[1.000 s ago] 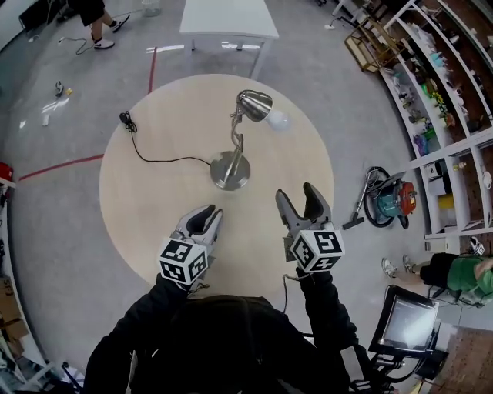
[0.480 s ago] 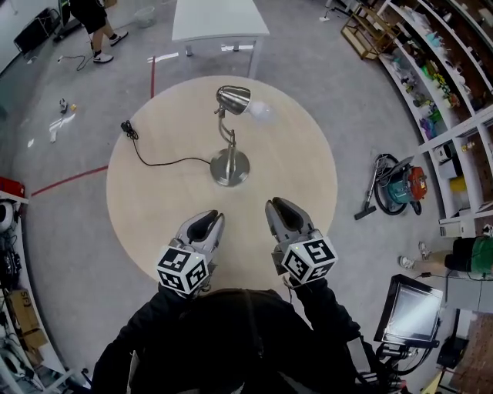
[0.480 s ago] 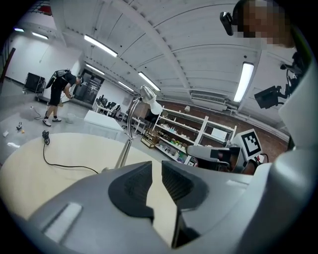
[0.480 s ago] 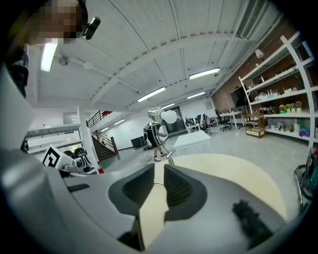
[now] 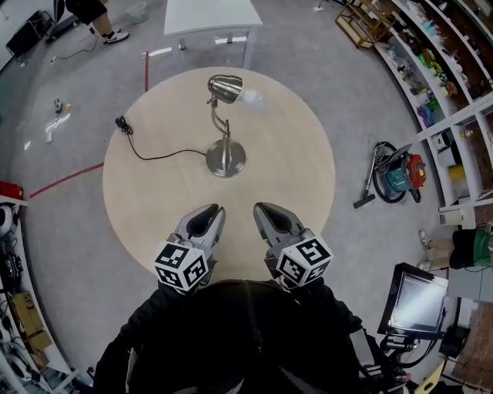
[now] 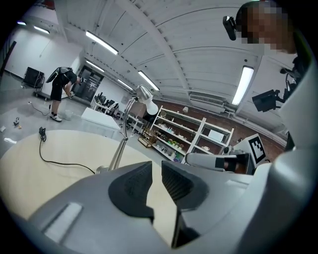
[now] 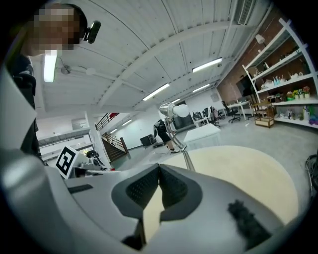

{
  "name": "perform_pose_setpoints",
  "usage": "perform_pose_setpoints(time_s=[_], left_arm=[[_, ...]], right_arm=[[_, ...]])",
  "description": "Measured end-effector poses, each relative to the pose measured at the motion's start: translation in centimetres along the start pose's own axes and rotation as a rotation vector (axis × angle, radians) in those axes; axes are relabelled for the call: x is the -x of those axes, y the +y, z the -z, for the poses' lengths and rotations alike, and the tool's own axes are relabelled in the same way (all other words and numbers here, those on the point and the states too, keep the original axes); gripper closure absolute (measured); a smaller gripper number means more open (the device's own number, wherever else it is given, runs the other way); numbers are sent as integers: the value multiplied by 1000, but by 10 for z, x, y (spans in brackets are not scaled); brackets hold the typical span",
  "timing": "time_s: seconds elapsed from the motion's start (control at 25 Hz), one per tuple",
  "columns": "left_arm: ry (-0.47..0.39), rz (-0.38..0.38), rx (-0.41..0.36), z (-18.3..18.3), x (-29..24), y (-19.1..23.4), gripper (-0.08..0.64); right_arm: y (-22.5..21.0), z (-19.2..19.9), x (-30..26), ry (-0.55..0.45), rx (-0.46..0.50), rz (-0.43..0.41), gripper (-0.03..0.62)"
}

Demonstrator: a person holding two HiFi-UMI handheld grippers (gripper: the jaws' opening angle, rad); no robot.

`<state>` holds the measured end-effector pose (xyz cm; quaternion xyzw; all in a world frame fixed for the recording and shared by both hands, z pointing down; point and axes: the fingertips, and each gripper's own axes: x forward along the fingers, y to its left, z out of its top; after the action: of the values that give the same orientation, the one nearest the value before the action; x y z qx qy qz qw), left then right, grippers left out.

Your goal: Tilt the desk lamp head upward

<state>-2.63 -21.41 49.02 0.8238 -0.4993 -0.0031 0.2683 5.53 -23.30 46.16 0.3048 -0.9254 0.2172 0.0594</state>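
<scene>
A silver desk lamp stands on the round beige table (image 5: pixel 300 192), its base (image 5: pixel 225 158) near the middle and its head (image 5: pixel 225 87) with a white bulb toward the far side. The lamp head (image 6: pixel 144 94) also shows in the left gripper view, and the head (image 7: pixel 171 110) in the right gripper view. Both grippers hover over the near table edge, well short of the lamp. My left gripper (image 5: pixel 209 218) (image 6: pixel 156 168) is open by a narrow gap and empty. My right gripper (image 5: pixel 269 215) (image 7: pixel 159 171) has just been closing and is shut, with nothing between its pads.
A black cable (image 5: pixel 150 154) runs from the lamp base to the table's left side. A white table (image 5: pixel 208 15) stands beyond the round one, shelves (image 5: pixel 454 69) line the right, a vacuum cleaner (image 5: pixel 397 173) and a monitor (image 5: pixel 416 300) sit at right. A person (image 5: pixel 96 11) stands far left.
My right gripper went from wide open to shut and moved left and back toward the near edge. The left gripper shifted a little. The lamp has not moved on the table.
</scene>
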Motion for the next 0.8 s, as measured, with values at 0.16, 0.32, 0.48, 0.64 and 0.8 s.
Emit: perform_pose_setpoints(time_s=[0.16,0.32,0.48,0.64,0.8], left_arm=[[0,12,22,-1,0,-2,494],[5,26,34,-3,-2,-5,494],[12,27,39,-5,-4,-5,494],[18,29,48,-1,-4,-4,494],[23,35,53,0,-5,-5,494]], right_arm=[[2,6,1,8,0,-3,586],[1,3,2,-1,-12,-7,586],[-4,0,3,0,-10,8,586],[-7,1,5,-4,-19,20,586],[-7,1,5,-5,-23,27,586]])
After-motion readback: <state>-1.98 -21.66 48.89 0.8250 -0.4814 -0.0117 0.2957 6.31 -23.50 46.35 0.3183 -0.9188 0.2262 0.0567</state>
